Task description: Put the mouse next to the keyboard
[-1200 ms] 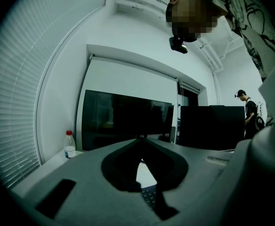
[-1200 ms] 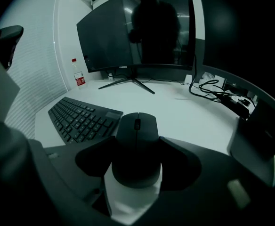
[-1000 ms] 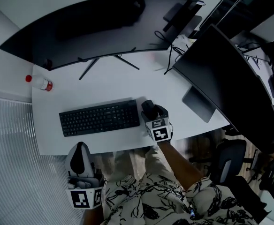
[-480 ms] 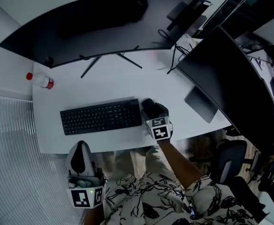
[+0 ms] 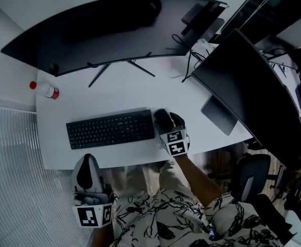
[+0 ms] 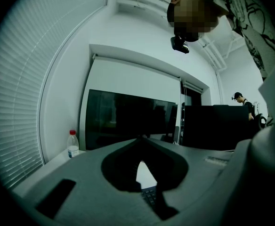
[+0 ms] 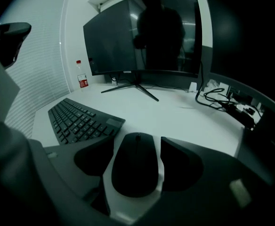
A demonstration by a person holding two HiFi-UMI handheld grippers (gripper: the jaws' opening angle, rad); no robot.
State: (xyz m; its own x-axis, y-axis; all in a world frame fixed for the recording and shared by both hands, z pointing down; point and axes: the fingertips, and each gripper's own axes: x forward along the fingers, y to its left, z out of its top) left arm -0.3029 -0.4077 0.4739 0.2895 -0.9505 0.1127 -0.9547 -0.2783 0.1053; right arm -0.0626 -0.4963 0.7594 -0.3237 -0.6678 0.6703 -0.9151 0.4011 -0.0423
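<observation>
Placement step looks basically done: mouse (image 5: pixel 163 120) sits flat on the desk (image 5: pixel 130 91) just beside the keyboard (image 5: pixel 110 128), at its right end, centre of the head view. Right tongs (image 7: pixel 137 147) straddle it, slightly spread, with a sliver of desk showing on each side. Left tongs (image 6: pixel 142 139) are pressed together and empty, lower left, off the desk edge. Next, I'd say: back the right tongs straight off without nudging the mouse.

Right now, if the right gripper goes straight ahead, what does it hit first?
The mouse, lying between the right gripper's spread jaws; past it, apparently just bare desk.
</observation>
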